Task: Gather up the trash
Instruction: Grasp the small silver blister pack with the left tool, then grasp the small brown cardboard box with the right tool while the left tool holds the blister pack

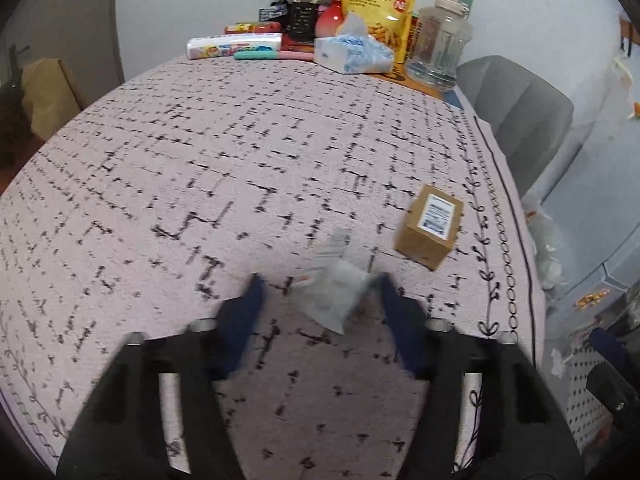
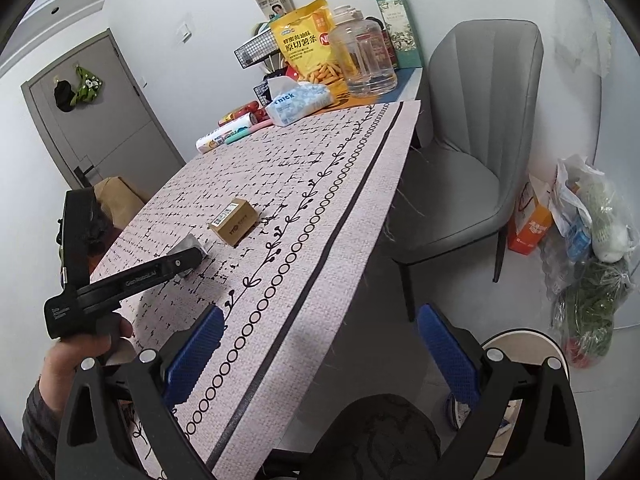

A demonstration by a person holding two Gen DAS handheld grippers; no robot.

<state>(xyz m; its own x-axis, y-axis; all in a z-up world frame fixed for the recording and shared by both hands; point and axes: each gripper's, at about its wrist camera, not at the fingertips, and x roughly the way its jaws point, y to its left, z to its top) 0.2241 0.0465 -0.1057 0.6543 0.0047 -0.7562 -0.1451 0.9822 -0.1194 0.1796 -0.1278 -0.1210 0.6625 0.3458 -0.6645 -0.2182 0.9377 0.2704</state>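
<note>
Reaching over the table point(image 1: 200, 140), the left gripper point(image 1: 320, 292) has its fingers spread apart with a crumpled grey wrapper point(image 1: 334, 296) lying between the tips, flat on the cloth near the right edge; contact unclear, blurred. Wrapper looks light, soft, thin, likely slippery film, so pinch across the bunched middle, not a loose corner. Just right and further in sits a small cardboard box point(image 1: 430, 226), stiff, light, graspable across its short sides. Right gripper point(image 2: 320, 344) hangs off the table's right edge, fingers wide apart, holding nothing, well apart from both.
</note>
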